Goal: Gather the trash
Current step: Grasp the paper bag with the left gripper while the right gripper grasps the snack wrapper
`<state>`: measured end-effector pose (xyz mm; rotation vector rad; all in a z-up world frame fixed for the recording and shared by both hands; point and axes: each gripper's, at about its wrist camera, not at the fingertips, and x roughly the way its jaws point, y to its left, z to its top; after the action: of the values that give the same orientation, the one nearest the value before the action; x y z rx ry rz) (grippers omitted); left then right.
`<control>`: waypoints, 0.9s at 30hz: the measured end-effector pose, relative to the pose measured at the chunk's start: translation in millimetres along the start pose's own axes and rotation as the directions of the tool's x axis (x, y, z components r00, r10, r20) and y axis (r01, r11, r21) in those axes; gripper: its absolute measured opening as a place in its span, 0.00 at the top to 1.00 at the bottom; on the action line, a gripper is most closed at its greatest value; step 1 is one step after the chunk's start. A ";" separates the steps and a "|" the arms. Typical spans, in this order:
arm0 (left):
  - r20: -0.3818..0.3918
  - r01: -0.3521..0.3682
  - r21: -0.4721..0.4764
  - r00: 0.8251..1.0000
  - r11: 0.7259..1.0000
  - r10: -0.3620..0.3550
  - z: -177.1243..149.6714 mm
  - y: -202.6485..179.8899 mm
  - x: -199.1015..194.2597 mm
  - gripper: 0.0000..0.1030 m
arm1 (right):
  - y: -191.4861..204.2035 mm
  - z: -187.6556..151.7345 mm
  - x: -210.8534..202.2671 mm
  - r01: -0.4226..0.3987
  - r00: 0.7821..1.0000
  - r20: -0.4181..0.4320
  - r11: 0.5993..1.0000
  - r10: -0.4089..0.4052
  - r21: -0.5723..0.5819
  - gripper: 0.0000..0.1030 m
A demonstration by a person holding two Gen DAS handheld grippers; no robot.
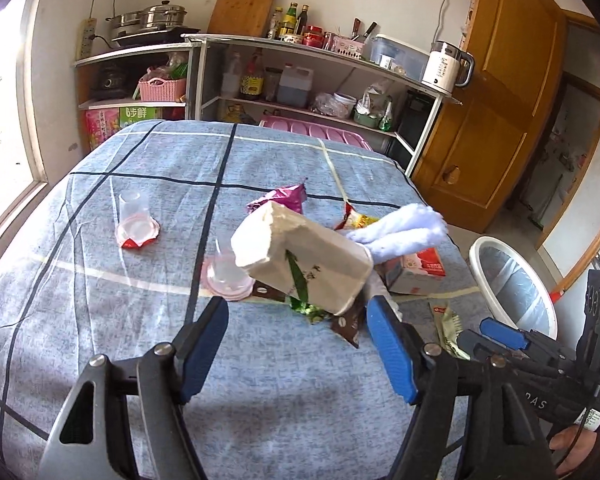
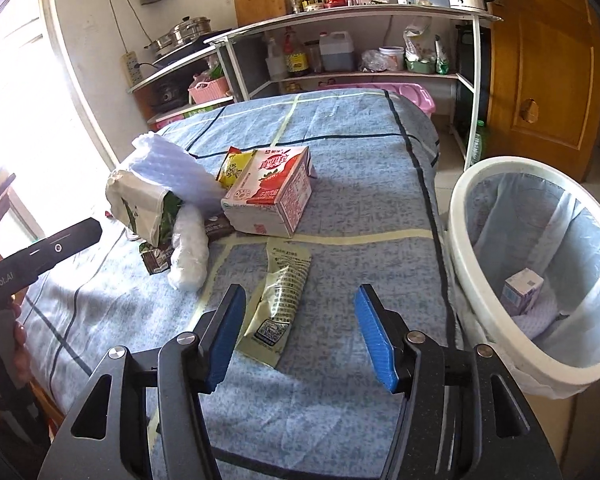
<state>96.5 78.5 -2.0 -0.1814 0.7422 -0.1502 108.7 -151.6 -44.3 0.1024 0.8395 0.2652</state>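
Two grippers hovered over a surface covered in blue checked cloth, and both sets of fingers were spread wide with nothing between them. Ahead of the left gripper, just past its fingertips, a cream bag stood up off the cloth at a tilt, with white foam sticking out of its far end. A brown wrapper and a scrap of green foil lay under the bag, close to the right finger. Beyond the left finger sat a clear cup on a pink lid, and farther off to the left a second cup. A magenta packet lay behind the bag.

Between the fingers of the right gripper, and a little ahead, a pale sachet lay flat on the cloth, its near end beside the left finger. Farther ahead stood a red carton, with a yellow packet behind it. Left of that were the bag and foam, with a roll of clear plastic below them. Right of the right finger, beside the surface's edge, stood a white bin with a liner and a small box inside.
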 end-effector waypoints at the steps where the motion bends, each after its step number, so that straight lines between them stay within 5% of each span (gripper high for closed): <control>1: 0.000 0.009 -0.008 1.000 1.000 -0.009 1.7 6.0 1.4 0.28 | 3.4 1.6 4.6 0.005 1.000 -0.011 1.000 -0.005 -0.008 0.44; 10: -0.012 0.053 -0.057 0.998 0.997 -0.054 20.9 29.0 19.0 0.27 | 17.6 4.9 24.4 0.069 0.997 -0.045 0.997 -0.070 -0.033 0.44; 15: -0.024 0.078 -0.114 0.996 0.990 -0.082 31.5 32.6 31.7 0.26 | 23.1 4.5 25.7 0.110 0.993 -0.033 0.993 -0.111 -0.053 0.68; 27: -0.064 0.080 -0.187 0.994 0.979 -0.094 41.1 30.3 53.4 0.26 | 19.7 -0.8 18.8 0.094 0.995 -0.021 0.995 -0.095 -0.034 0.73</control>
<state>165.5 102.0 -13.9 -0.3870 0.8210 -0.1722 116.3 -127.5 -54.5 0.0286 0.8595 0.1911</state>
